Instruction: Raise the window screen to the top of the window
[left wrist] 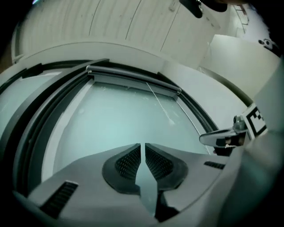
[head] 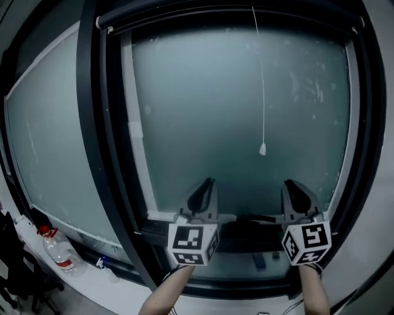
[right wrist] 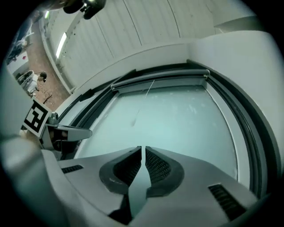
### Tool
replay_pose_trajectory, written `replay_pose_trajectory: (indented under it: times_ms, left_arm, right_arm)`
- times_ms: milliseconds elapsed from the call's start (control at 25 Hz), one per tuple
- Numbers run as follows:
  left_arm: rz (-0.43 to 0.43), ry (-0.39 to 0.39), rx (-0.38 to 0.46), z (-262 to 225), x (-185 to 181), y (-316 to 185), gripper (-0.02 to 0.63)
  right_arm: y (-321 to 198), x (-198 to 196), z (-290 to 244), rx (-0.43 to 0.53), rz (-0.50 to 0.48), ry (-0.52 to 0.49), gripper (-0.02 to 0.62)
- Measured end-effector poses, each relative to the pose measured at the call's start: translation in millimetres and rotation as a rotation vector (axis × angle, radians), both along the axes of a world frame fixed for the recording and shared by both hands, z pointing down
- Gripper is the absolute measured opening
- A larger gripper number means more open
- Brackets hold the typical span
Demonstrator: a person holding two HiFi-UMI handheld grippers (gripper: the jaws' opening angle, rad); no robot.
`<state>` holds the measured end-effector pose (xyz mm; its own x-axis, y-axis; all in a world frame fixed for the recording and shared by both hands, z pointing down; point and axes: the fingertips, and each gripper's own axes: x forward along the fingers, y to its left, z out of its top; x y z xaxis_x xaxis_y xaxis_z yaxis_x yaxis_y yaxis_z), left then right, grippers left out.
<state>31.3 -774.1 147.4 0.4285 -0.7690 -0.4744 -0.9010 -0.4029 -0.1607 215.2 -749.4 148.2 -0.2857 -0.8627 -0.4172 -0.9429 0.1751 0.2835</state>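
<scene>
The window point(head: 203, 117) has frosted glass in a dark frame. The screen is rolled up into the dark bar point(head: 228, 17) along the top, and its white pull cord point(head: 262, 92) hangs down to a small tab point(head: 263, 149). My left gripper point(head: 208, 183) and right gripper point(head: 288, 183) stand side by side low in front of the glass, pointing up at it, well below the tab. In the left gripper view the jaws point(left wrist: 142, 147) are shut to a thin slit with nothing between them. The right gripper point(right wrist: 143, 149) looks the same, also empty.
A second frosted pane point(head: 49, 141) lies to the left behind a thick dark post point(head: 92, 123). A plastic bottle with a red cap point(head: 58, 249) stands at the lower left. The sill point(head: 240, 271) below the grippers holds a small dark object point(head: 258, 261).
</scene>
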Motion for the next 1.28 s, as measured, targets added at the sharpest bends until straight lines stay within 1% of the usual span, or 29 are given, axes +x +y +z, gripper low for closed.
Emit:
replay_pose_trajectory:
  times_ms: [80,160,240,320,400,440,600,680,800,920,1000,1120,1280]
  left_arm:
    - [0.012,-0.022,-0.115,72.8,-9.5,20.6,0.032]
    - [-0.014,-0.016,-0.183,130.0,-24.8,37.5,0.033]
    - [-0.055,-0.002,-0.229,172.1,-32.8,42.6,0.027]
    - [-0.065,0.002,-0.267,197.9,-32.1,44.8,0.025]
    - [-0.058,0.012,-0.278,206.5,-29.8,49.4,0.025]
    - [-0.053,0.021,-0.278,207.1,-28.5,50.7,0.025]
    - [-0.012,0.055,-0.297,207.4,-24.7,54.2,0.025]
    - [0.004,0.063,-0.318,210.4,-25.2,63.0,0.025]
    - [0.016,0.054,-0.343,213.5,-23.3,86.2,0.025]
    - [0.003,0.036,-0.363,222.1,-19.4,119.4,0.025]
    - [-0.015,-0.001,-0.369,227.7,-13.8,148.2,0.025]
    - [-0.023,-0.044,-0.349,235.6,5.4,203.7,0.025]
    - [-0.032,-0.065,-0.342,253.9,26.1,282.0,0.025]
  right_arm:
    - [19.7,-12.4,79.4,-0.129,-0.017,0.02,0.032]
    - [37.4,-21.4,142.1,-0.227,-0.032,-0.01,0.032]
    - [47.0,-29.2,181.9,-0.285,-0.034,-0.069,0.032]
    - [53.2,-39.6,206.7,-0.317,-0.037,-0.151,0.032]
    - [58.6,-50.6,221.9,-0.332,-0.032,-0.209,0.032]
    - [60.0,-55.5,225.5,-0.334,-0.025,-0.214,0.032]
    - [67.9,-70.3,219.9,-0.305,-0.003,-0.184,0.032]
    - [77.6,-70.1,214.0,-0.29,0.005,-0.197,0.032]
    - [101.1,-61.9,205.0,-0.272,0.01,-0.233,0.032]
    - [138.3,-53.0,207.9,-0.273,0.011,-0.225,0.032]
    - [167.2,-46.1,215.1,-0.285,0.013,-0.217,0.032]
    - [221.1,-30.4,234.1,-0.303,0.018,-0.21,0.032]
    - [298.0,-23.9,260.3,-0.318,-0.034,-0.213,0.025]
